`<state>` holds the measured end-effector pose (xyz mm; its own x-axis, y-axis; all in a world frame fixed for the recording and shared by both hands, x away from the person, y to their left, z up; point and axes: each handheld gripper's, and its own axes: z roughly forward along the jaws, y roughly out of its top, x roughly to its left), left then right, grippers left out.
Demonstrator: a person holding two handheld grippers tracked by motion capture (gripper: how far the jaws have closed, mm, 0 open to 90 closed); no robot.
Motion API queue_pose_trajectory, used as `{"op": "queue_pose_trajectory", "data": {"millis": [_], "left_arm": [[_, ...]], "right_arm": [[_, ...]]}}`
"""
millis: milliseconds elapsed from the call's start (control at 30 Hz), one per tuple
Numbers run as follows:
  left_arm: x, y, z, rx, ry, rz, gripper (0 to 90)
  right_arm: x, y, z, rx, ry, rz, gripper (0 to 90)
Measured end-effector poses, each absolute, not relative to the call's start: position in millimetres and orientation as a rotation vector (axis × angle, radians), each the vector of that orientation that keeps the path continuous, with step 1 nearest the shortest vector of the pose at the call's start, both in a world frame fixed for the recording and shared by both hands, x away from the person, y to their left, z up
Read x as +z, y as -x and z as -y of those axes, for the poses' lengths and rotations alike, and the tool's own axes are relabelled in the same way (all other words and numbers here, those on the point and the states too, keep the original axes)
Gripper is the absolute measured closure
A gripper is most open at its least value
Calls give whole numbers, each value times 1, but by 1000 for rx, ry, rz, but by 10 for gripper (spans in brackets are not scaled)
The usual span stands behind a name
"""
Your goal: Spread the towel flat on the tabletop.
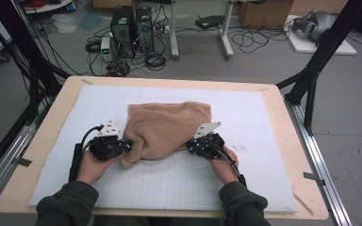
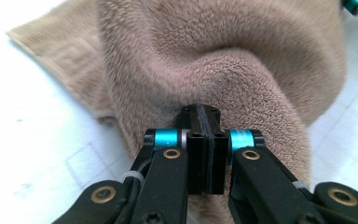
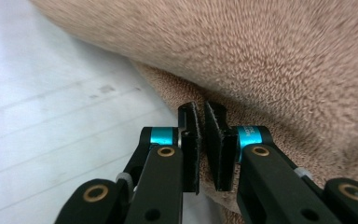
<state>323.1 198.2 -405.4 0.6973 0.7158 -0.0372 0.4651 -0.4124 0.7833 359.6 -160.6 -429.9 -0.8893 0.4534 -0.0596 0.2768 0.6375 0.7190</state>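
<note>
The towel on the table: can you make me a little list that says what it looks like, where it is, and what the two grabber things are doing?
thing: a tan towel, fluffy, bunched up and partly folded
where: in the middle of a white gridded mat on a wooden table
left gripper: fingers squeezed together at the towel's near left corner
right gripper: pinching the towel's near right edge, cloth between its fingers
hands: each hand holds one gripper, dark green sleeves
floor behind: computer boxes and cables
</note>
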Motion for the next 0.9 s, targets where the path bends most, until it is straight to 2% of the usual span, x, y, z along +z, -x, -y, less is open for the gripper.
{"op": "queue_pose_trajectory", "data": {"millis": [300, 500, 667, 767, 900], "left_arm": [[-367, -308, -221, 459, -1994, -885, 892], [-348, -309, -219, 505, -1989, -859, 893], [-348, -318, -218, 516, -1975, -885, 894], [-358, -337, -210, 527, -2006, -910, 896], [-383, -369, -200, 486, -2042, -989, 895]], "right_arm": [[-389, -333, 194, 1162, -526, -2594, 851], [-357, -328, 213, 1146, -503, -2543, 853], [-337, -334, 236, 1098, -546, -2495, 853], [-342, -351, 243, 1080, -620, -2499, 853], [-371, -384, 235, 986, -742, -2548, 853]]}}
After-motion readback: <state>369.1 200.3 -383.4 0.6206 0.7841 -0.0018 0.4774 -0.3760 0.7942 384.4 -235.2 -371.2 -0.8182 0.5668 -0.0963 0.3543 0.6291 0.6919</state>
